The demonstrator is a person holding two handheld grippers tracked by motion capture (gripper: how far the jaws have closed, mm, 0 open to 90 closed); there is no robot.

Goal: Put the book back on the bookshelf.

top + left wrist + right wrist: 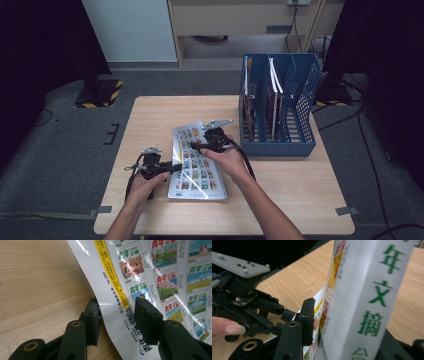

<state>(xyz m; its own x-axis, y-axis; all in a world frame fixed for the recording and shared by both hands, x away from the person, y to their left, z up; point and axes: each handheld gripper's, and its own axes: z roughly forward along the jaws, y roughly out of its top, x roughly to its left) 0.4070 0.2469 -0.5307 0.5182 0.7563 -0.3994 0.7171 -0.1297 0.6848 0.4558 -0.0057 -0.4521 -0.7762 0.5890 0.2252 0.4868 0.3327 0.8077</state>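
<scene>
High view: the magazine (196, 162) lies at the surface's (150, 120) centre, the file rack (278, 107) at two o'clock. Left tool (117, 322) view: jaws straddle the cover's edge, narrow. Right tool (342, 322) view: jaws clasp the spine.

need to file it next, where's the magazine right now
In the high view the magazine lies near the wooden table's middle, between both grippers, left of the blue file rack.
</scene>
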